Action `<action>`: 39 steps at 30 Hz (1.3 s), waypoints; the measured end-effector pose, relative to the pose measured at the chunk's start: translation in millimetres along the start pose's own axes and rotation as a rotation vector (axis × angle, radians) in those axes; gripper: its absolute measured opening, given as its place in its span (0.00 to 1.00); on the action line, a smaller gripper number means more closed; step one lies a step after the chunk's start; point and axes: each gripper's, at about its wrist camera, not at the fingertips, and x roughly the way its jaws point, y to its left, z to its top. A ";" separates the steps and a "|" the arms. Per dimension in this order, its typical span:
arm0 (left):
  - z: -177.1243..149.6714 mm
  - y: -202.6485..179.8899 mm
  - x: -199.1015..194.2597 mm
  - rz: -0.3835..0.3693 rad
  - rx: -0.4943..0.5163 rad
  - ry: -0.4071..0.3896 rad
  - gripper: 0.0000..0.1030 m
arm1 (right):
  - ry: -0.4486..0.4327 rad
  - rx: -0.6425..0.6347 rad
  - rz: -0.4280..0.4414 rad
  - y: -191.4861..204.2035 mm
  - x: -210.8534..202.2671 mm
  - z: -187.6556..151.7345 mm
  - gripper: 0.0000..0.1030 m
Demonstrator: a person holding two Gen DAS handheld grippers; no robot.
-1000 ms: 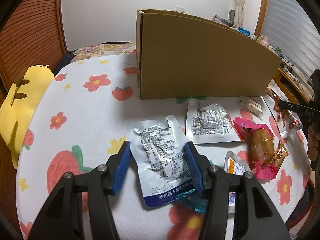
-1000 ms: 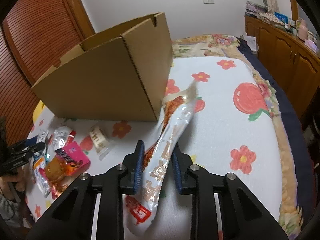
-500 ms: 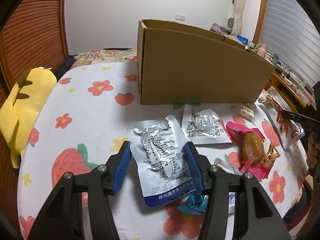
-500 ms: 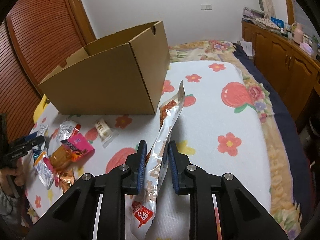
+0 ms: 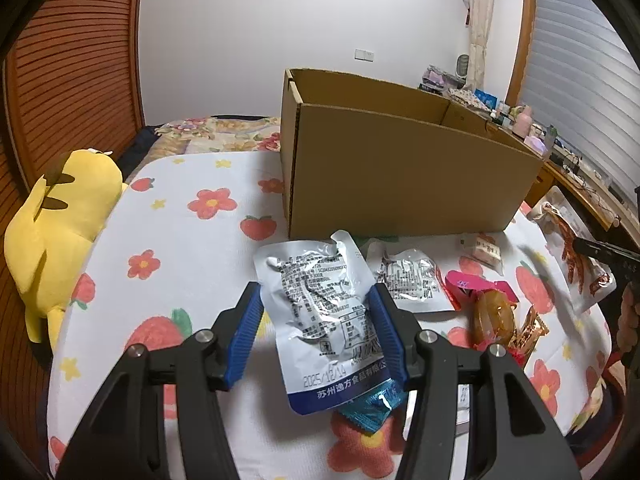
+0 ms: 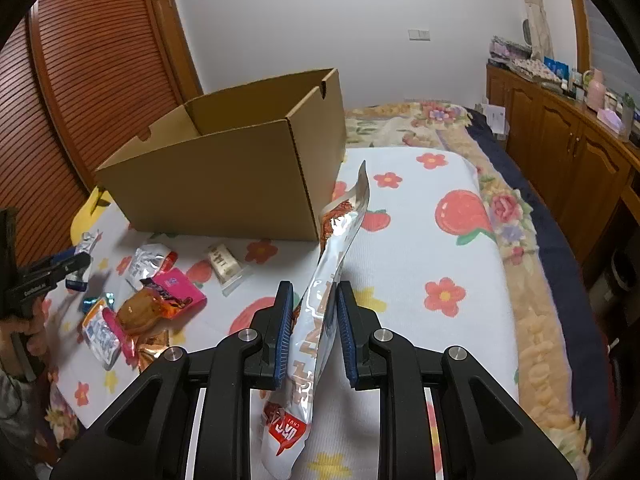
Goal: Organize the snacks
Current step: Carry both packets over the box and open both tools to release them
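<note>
Left wrist view, left gripper [image 5: 316, 322] clamping silver pouch [image 5: 324, 320], right gripper [image 6: 314, 320] pinching long packet [image 6: 326, 276] (edge-on)

Both wrist cameras look steeply down along their tongs, sharing the cardboard box [image 5: 400, 176].

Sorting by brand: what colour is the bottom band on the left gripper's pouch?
Dark blue, on the silver pouch; left wrist view.

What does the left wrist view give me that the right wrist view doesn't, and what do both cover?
Left wrist only: the left gripper shut on a silver pouch with printed text, and most of a yellow plush toy.

Right wrist only: the right gripper shut on a long silver packet, and wooden cabinets by the bed.

Both: the open cardboard box and loose snacks, including a pink packet, on the flowered cover.
</note>
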 end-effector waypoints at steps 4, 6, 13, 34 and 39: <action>6.2 -4.1 -5.9 -0.006 0.004 -0.019 0.52 | -0.018 -0.008 0.003 2.5 -9.0 1.4 0.19; 11.8 -7.9 -9.9 -0.010 0.012 -0.033 0.52 | -0.032 -0.014 0.009 4.7 -15.0 3.5 0.19; 36.9 -24.7 -20.2 -0.031 0.051 -0.079 0.53 | -0.091 -0.049 0.022 15.0 -39.6 19.7 0.19; 134.2 -52.9 -0.8 -0.046 0.122 -0.161 0.53 | -0.183 -0.221 0.060 71.1 -32.1 105.6 0.19; 147.2 -53.0 11.8 -0.033 0.124 -0.155 0.53 | -0.195 -0.254 0.050 86.7 -21.2 125.2 0.19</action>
